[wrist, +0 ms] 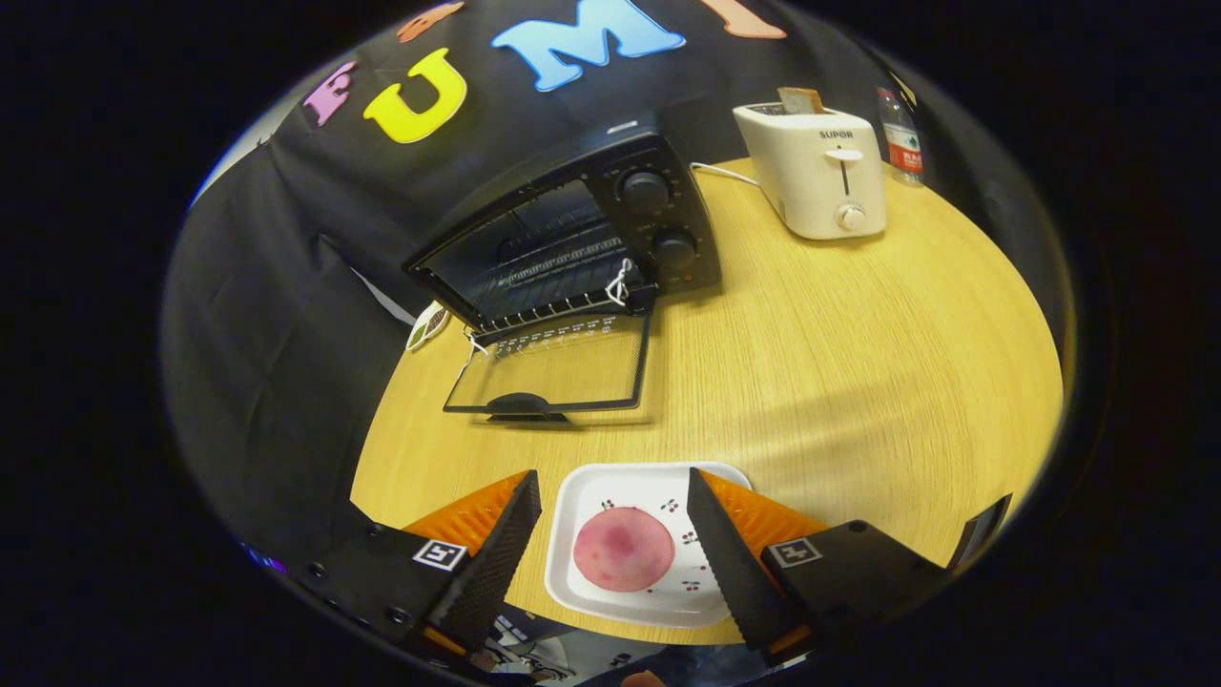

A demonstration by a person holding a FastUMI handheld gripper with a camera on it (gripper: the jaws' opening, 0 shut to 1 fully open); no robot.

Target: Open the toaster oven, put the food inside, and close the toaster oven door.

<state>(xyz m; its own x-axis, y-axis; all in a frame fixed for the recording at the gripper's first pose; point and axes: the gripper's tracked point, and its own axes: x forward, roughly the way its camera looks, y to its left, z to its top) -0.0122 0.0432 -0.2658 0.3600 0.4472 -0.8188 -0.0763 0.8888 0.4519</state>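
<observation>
A black toaster oven point(582, 234) stands at the back of the round wooden table, its glass door point(553, 367) folded down flat onto the tabletop and its wire rack showing inside. Near the table's front edge lies a white square plate point(668, 592) with a round pink slice of food point(623, 549) on it. My gripper point(610, 491) hovers open above the plate, and the food shows between the two fingers without either finger touching it.
A cream toaster point(820, 172) with a slice of bread in its slot stands at the back right, a water bottle point(900, 138) behind it. A white cord point(725, 174) runs between oven and toaster. Bare wood point(839, 363) lies between plate and oven.
</observation>
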